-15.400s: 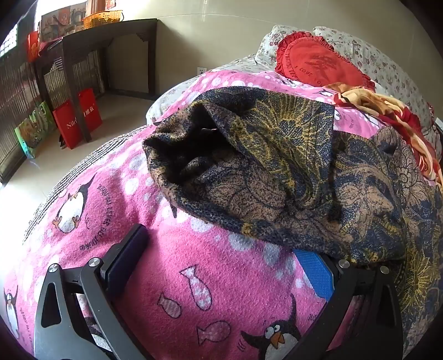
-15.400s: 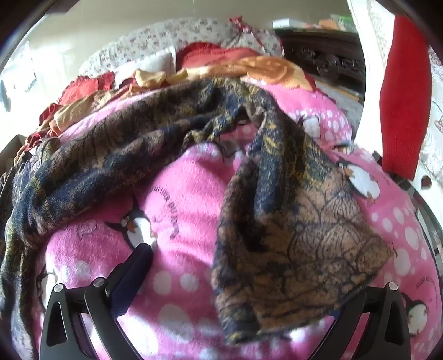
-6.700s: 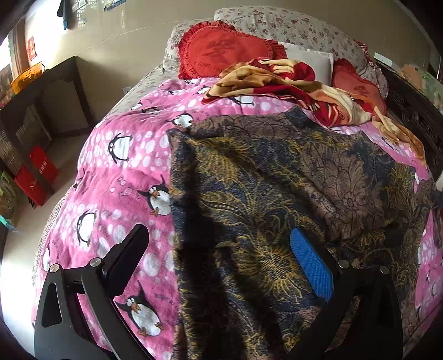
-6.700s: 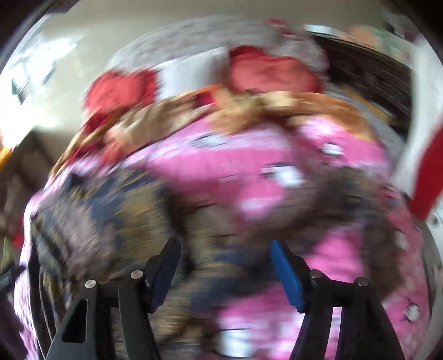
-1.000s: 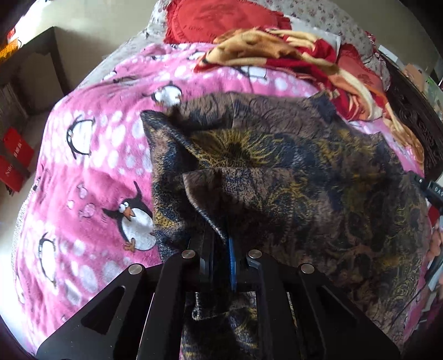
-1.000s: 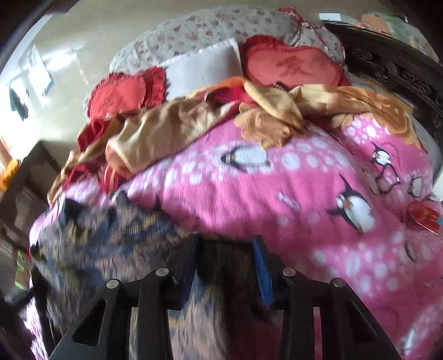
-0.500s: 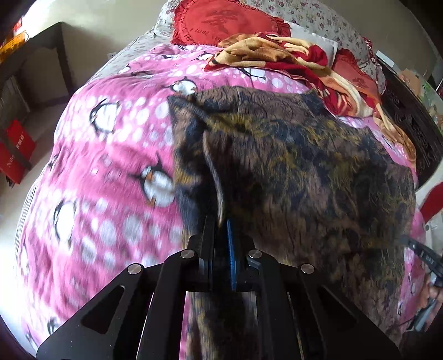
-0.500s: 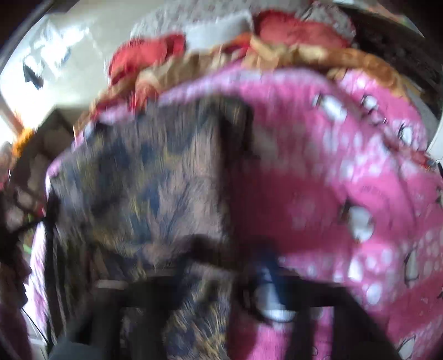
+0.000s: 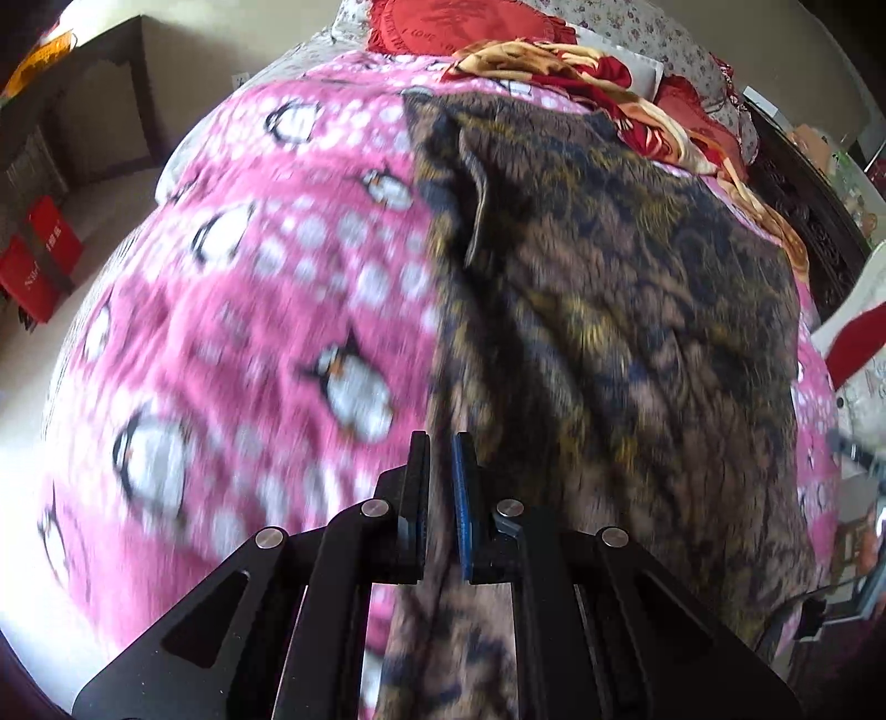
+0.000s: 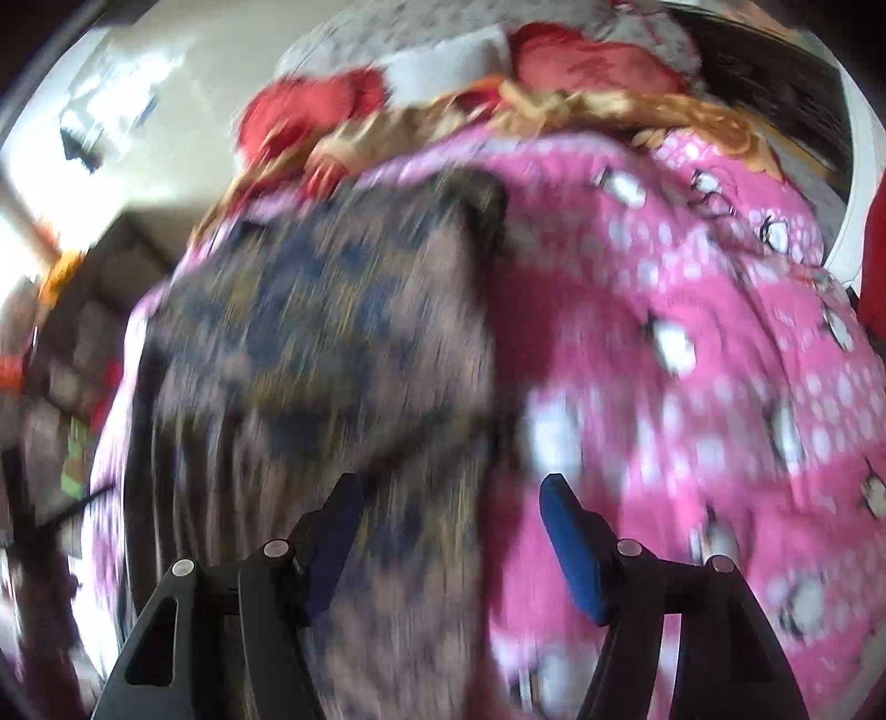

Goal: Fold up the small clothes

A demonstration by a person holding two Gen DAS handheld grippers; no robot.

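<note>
Jaws of the left gripper (image 9: 440, 498) are clenched on the near edge of the dark blue-and-brown floral-patterned garment (image 9: 609, 310), which lies spread over the pink penguin-print fleece blanket (image 9: 249, 310) on the bed. Those of the right gripper (image 10: 451, 531) stand released and wide apart, straddling the garment's right edge (image 10: 343, 354), where cloth meets blanket (image 10: 692, 343). Red heart-shaped cushions (image 9: 459, 25) sit at the bedhead. Both views are motion-blurred.

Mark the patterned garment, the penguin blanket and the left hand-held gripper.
patterned garment (image 9: 637, 310), left wrist view, middle of the spread cloth.
penguin blanket (image 9: 266, 310), left wrist view, bare pink area.
left hand-held gripper (image 9: 441, 487), left wrist view, between fingertips.
</note>
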